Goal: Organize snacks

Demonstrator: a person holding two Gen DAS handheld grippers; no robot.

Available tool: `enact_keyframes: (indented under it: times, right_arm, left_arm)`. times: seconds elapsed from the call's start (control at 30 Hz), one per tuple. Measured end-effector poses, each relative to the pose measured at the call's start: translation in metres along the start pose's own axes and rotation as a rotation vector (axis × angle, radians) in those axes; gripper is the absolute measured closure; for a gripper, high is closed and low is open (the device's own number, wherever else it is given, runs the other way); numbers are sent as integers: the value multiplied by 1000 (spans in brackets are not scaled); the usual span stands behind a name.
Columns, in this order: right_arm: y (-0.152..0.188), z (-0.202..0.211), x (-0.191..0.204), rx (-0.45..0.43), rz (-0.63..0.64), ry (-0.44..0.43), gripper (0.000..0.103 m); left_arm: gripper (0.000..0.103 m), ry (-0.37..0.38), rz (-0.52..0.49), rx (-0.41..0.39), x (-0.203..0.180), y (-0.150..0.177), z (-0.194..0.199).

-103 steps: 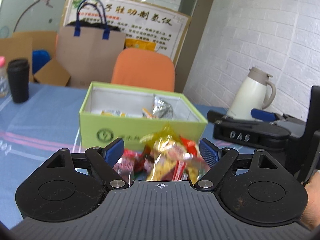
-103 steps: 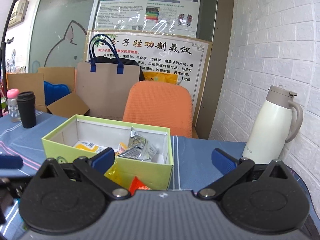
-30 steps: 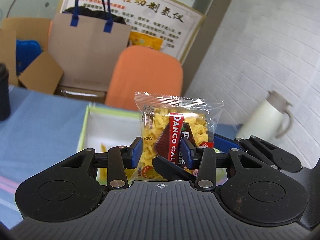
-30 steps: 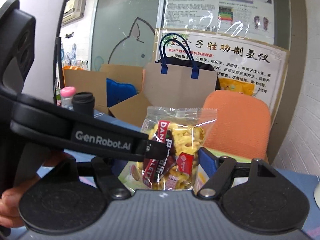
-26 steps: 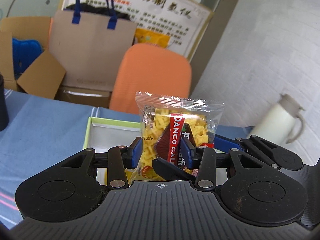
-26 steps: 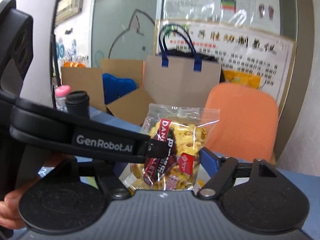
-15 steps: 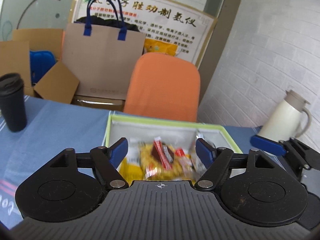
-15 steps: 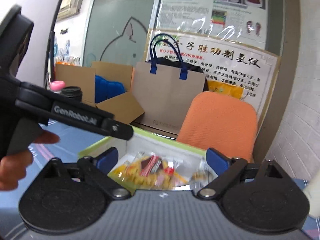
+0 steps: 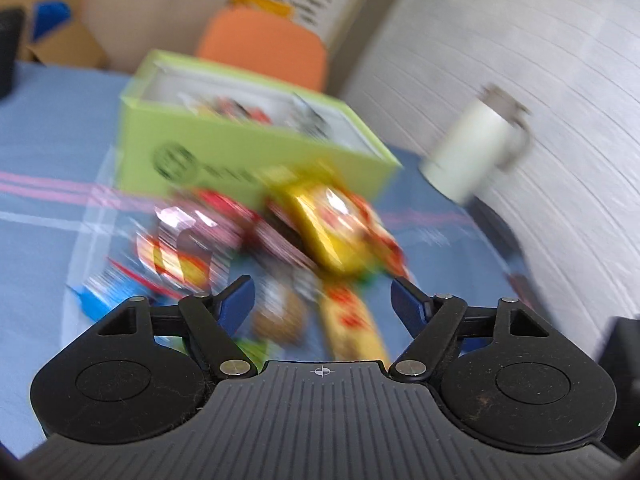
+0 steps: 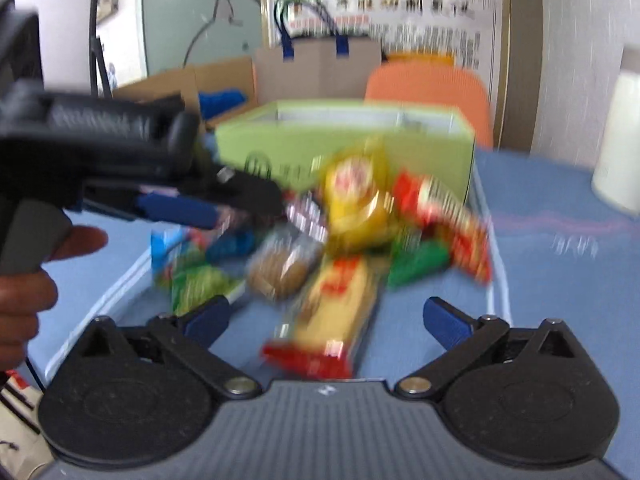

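Note:
A pile of loose snack packets point(image 9: 320, 232) point(image 10: 352, 200) lies on the blue tablecloth in front of the lime-green box point(image 9: 240, 152) point(image 10: 304, 144). Blurred packets point(image 9: 240, 108) lie inside the box. My left gripper point(image 9: 322, 296) hovers over the near side of the pile, its jaws wide but closing, with nothing pressed between them. My right gripper point(image 10: 326, 316) is opening wide, and a long yellow-and-red packet point(image 10: 336, 300) lies below its gap, untouched. A round brown cookie packet point(image 10: 280, 268) lies just to its left. The left gripper point(image 10: 224, 200) also shows at the left of the right wrist view.
A white flask point(image 9: 472, 152) point(image 10: 620, 140) stands right of the box by the brick wall. An orange chair point(image 9: 264, 48) and a brown paper bag point(image 10: 316, 68) are behind the table. A person's hand point(image 10: 24, 280) holds the left gripper's handle.
The clear bag of mixed snacks that both grippers held now lies in the box. Both grippers opened, pulled back and sank toward the pile in front of the box.

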State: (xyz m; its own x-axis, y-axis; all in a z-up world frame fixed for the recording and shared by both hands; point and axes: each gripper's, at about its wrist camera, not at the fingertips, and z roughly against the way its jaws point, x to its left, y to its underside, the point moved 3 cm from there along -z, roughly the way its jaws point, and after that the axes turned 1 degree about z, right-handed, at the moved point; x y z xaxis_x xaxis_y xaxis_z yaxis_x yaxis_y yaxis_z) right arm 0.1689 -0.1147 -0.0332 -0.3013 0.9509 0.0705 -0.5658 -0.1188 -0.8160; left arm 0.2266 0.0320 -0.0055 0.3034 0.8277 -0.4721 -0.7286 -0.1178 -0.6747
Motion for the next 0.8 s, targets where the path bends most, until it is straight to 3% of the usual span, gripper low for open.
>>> enact_keyframes:
  times: [0.17,0.33,0.57,0.8]
  right_arm:
    - [4,-11,8,20,56,-19,1]
    - [11,-20,17,40,103,-61,1]
    - [18,-10,22,35,119,-74,1]
    - [30,4,25,14,100,-64,1]
  left_arm:
    - [48,1,-54,111,-21,9,-31]
    - [80,5,-70,228,-31,16,-59]
    - [82,-47,-127,222,-42,30,-53]
    - [82,-44,-123,214,-47,47,-41]
